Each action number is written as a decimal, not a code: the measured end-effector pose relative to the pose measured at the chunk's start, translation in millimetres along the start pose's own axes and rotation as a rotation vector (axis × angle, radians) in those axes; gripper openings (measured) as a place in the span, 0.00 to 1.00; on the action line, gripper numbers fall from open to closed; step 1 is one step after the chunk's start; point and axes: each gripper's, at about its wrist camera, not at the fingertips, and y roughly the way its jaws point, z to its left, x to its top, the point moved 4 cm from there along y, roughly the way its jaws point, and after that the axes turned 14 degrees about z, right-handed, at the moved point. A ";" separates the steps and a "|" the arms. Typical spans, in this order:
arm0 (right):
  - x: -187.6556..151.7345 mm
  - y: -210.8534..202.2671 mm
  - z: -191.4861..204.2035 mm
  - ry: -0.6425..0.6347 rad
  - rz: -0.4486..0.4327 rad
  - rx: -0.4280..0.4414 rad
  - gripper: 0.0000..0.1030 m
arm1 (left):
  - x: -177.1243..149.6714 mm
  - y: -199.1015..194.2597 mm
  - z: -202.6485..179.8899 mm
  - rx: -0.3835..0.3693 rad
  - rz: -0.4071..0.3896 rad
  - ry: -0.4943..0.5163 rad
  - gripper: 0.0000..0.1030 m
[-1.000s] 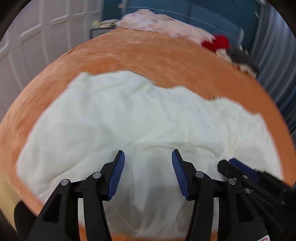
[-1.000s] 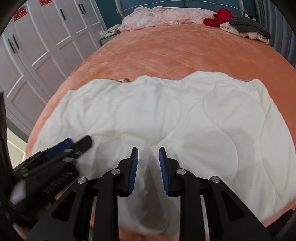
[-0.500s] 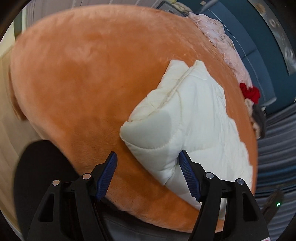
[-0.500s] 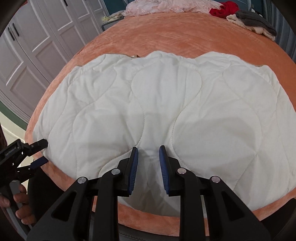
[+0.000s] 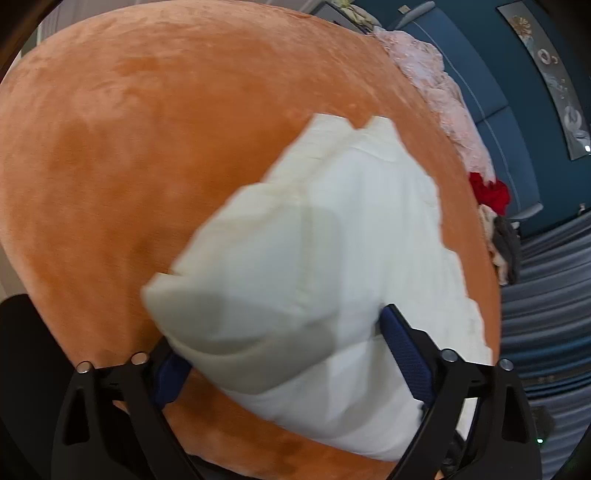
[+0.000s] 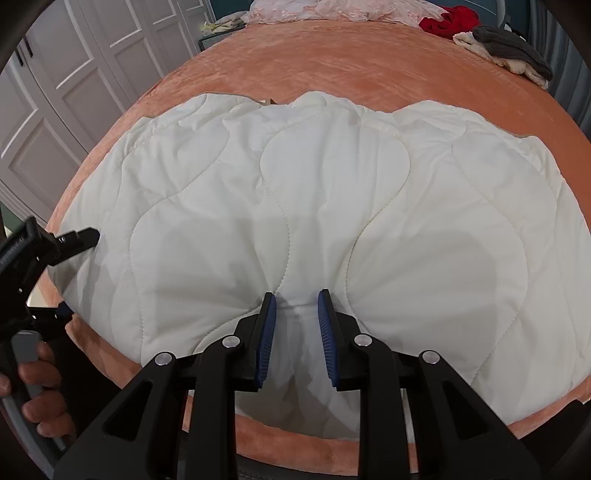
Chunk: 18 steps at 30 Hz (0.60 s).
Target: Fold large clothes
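The right gripper pinches a bunched fold of the white quilt at its near edge. The left gripper – its jaws opening – straddles the puffy, stitched corner. The quilt lies on a plush orange bed, with bare room beyond it.

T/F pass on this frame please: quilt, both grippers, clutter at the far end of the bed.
1. The white quilt lies on an orange bedspread. True.
2. The right gripper holds nothing. False: its fingers pinch a fold of the quilt's near edge.
3. The left gripper straddles a corner of the quilt, its jaws opening. True.
4. The red garment lies on the quilt. False: it sits at the bed's far end, apart.
5. The quilt is plain, unstitched. False: wavy stitching.
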 end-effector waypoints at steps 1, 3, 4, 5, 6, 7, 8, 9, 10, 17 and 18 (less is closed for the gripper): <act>0.0 0.0 0.1 0.000 0.000 0.000 0.23 | -1.8 -2.3 -4.5 -0.020 0.001 0.010 0.66; -0.3 0.3 0.4 0.000 0.002 0.000 0.23 | -4.5 -9.8 -12.0 -0.009 -0.018 0.040 0.52; -0.8 0.4 0.4 0.000 0.003 0.000 0.23 | -6.3 -16.5 -17.1 0.003 -0.035 0.069 0.39; -0.9 0.4 0.0 0.000 0.003 -0.001 0.23 | -8.1 -23.9 -21.8 0.008 -0.049 0.097 0.28; -0.8 0.2 0.0 0.000 0.003 0.000 0.23 | -9.9 -29.3 -25.0 0.005 -0.058 0.114 0.24; -1.1 0.1 -0.1 0.002 0.004 -0.001 0.23 | -11.4 -38.0 -29.7 -0.014 -0.070 0.134 0.20; -1.0 -0.3 0.2 0.004 0.005 -0.001 0.23 | -12.6 -43.5 -33.4 -0.030 -0.074 0.146 0.17; -1.1 -0.9 0.1 0.007 0.008 0.000 0.23 | -14.8 -51.5 -38.0 -0.047 -0.079 0.164 0.17; -1.9 -2.3 0.5 0.009 0.011 0.002 0.23 | -16.3 -55.9 -42.0 -0.053 -0.084 0.179 0.16; -13.4 -22.6 3.3 -0.019 0.043 0.074 0.23 | -35.5 -100.1 -65.4 -0.035 -0.148 0.311 0.14; -16.1 -26.1 5.1 -0.025 0.050 0.082 0.23 | -36.3 -106.7 -64.3 -0.034 -0.151 0.316 0.14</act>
